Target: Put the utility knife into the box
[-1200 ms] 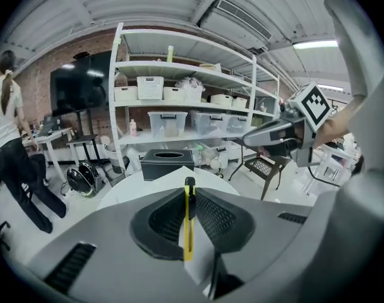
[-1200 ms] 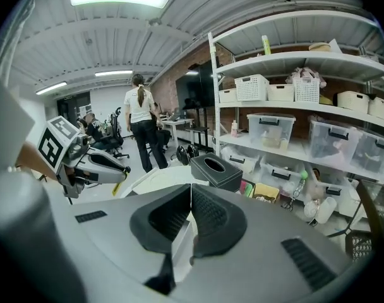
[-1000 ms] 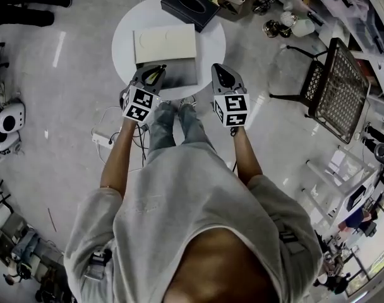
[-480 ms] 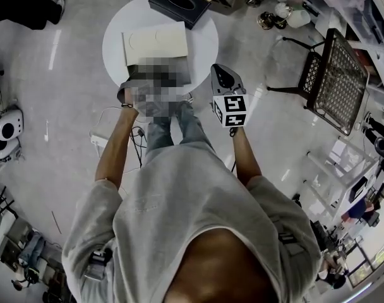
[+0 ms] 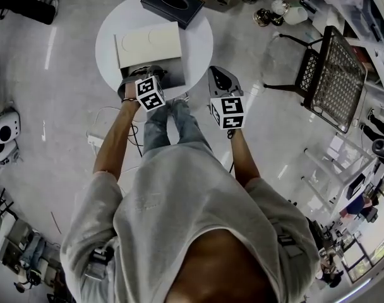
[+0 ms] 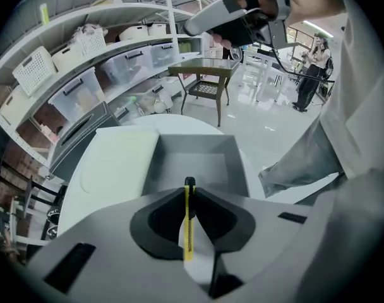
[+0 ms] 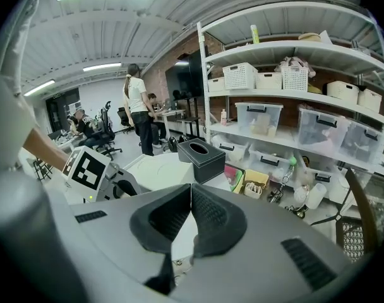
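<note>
Clamping yellow utility knife [image 6: 188, 232], left claw [image 6: 189, 187] faces open box [image 6: 195, 168]; head view hides knife; right claw [image 7: 191, 187] clenched, empty.

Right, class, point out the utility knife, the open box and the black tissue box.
utility knife [image 6: 188, 226], left gripper view, on its yellow edge.
box [image 6: 198, 169], left gripper view, on its bare inner floor.
tissue box [image 7: 212, 168], right gripper view, on its side wall.
</note>
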`<state>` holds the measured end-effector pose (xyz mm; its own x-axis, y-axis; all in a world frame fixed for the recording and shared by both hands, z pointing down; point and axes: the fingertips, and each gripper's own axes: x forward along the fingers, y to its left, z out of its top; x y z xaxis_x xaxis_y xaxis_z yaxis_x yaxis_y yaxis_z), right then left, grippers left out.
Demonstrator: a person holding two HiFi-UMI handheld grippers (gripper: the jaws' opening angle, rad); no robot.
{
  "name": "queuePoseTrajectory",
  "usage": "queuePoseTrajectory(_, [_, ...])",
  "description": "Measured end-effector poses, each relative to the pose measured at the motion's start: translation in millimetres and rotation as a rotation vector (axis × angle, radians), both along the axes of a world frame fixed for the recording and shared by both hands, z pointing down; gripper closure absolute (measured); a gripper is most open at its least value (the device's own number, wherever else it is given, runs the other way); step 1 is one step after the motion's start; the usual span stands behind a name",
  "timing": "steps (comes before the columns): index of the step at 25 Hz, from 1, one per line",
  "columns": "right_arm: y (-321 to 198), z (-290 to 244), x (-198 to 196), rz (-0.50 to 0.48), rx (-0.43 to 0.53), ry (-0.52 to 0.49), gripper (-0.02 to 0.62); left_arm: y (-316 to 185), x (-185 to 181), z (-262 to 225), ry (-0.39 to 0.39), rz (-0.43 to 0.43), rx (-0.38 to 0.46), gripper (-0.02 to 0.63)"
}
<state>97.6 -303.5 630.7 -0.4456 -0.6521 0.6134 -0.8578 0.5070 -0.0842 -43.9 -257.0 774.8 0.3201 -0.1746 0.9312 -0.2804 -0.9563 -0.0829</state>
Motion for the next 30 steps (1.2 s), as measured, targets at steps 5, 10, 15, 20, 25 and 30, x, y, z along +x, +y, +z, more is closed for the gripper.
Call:
queuePoseTrajectory(5, [-1.4,1.1,4.7,-0.003,-0.008,0.004,0.565,4.1,-0.1,12.8,-0.018,0.014,-0.049,0.545])
queuePoseTrajectory(10, [-1.8,3.4,9.1,0.002,-0.015,0.006,0.565,4.7,-0.7,23.5,-0.030,0.025,-0.088,0.545])
queuePoseTrajectory(15, [-1.5,4.0,11.1,0.004,-0.016,0.005,0.565,12.8,-2.0,35.8,-0.050,0.045,-0.129,0.545])
queuePoseTrajectory(20, [-2.8,4.3,13.6,0.005,-0.016,0.006,0.565,12.1,0.7,36.2,-0.043,0.050,-0.133,0.543])
queuePoseTrajectory(25, [-2.9,3.6,7.3,-0.004,-0.016,0.001,0.565,11.7,-1.7,33.0,-0.035,0.030,-0.110,0.540])
queuePoseTrajectory(30, [-2.1,2.9,3.7,-0.012,-0.011,0.002,0.565,10.8,-0.8,23.2,-0.018,0.022,-0.084,0.489])
